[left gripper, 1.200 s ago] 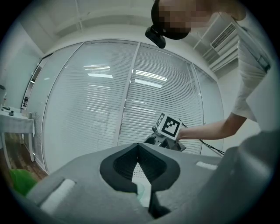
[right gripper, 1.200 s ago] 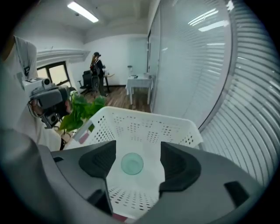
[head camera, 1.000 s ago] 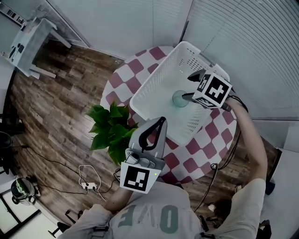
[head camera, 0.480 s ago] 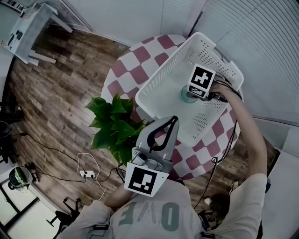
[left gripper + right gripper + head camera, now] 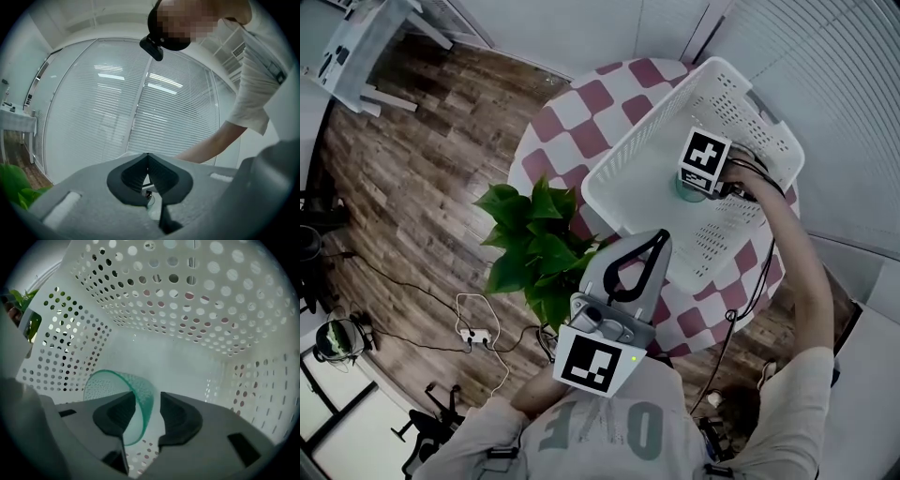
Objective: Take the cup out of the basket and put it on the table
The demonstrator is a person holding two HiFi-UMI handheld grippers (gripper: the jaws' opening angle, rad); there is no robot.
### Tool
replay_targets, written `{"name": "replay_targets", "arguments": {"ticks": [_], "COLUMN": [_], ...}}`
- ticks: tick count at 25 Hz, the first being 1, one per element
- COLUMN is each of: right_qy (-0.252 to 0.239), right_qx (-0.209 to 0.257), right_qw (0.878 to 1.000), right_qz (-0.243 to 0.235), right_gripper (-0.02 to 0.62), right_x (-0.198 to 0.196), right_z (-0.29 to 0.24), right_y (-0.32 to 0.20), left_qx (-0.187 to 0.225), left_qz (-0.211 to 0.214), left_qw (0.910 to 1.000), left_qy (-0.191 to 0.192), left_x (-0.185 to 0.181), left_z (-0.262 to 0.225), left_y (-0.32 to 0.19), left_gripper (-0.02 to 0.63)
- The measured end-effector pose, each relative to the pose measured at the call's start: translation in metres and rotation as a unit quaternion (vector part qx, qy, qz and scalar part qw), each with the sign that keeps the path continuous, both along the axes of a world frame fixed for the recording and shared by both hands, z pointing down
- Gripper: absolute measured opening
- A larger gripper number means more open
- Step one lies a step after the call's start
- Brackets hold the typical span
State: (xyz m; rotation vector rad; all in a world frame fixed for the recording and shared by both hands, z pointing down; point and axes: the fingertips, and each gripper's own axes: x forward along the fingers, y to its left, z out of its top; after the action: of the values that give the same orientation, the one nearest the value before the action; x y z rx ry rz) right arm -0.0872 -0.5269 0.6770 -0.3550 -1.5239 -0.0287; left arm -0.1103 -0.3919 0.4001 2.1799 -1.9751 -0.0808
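A translucent green cup (image 5: 136, 401) stands in the white perforated basket (image 5: 623, 178) on the checkered table (image 5: 581, 112). In the head view only a sliver of the cup (image 5: 684, 195) shows under the right gripper's marker cube (image 5: 705, 161). My right gripper (image 5: 145, 416) reaches down into the basket, and its jaws are closing. One jaw is inside the cup, the other outside, with the cup's wall between them and a small gap at the outer pad. My left gripper (image 5: 654, 242) is held near the person's chest, its jaws shut on nothing, tips touching (image 5: 148, 159).
A leafy green plant (image 5: 534, 248) stands at the table's near left edge, beside the basket. A cable and power strip (image 5: 473, 333) lie on the wooden floor. A white bench (image 5: 366, 47) stands far left. Blinds cover the wall behind the table.
My right gripper has moved from the cup's right side to directly over it and down into the basket, jaws narrowing. The left gripper has kept its pose.
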Motion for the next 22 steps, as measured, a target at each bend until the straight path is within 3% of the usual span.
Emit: {"name": "replay_targets", "arguments": {"ticks": [5,13,18,22], "right_qy": [0.006,-0.023,-0.119,-0.227], "right_qx": [0.025,0.047,0.051,0.049], "right_qw": [0.999,0.999,0.99,0.965], "right_qz": [-0.019,-0.011,0.049,0.119], "right_gripper": [0.043,0.028,0.023,0.022], "right_x": [0.003,0.003,-0.011,-0.017], "right_z": [0.004,-0.019,-0.088,-0.166], "right_y": [-0.004,-0.009,-0.009,-0.002], "left_qx": [0.005,0.018,0.035,0.047], "left_qz": [-0.009,0.001,0.013,0.021], "left_qw": [0.9999,0.9998,0.999,0.998], "left_qy": [0.002,-0.013,-0.024,-0.037], "left_x": [-0.002,0.006,0.019,0.031], "left_z": [-0.004,-0.01,-0.028,-0.046], "left_y": [-0.001,0.004,0.013,0.024], "left_gripper": [0.003,0.003,0.003,0.003]}}
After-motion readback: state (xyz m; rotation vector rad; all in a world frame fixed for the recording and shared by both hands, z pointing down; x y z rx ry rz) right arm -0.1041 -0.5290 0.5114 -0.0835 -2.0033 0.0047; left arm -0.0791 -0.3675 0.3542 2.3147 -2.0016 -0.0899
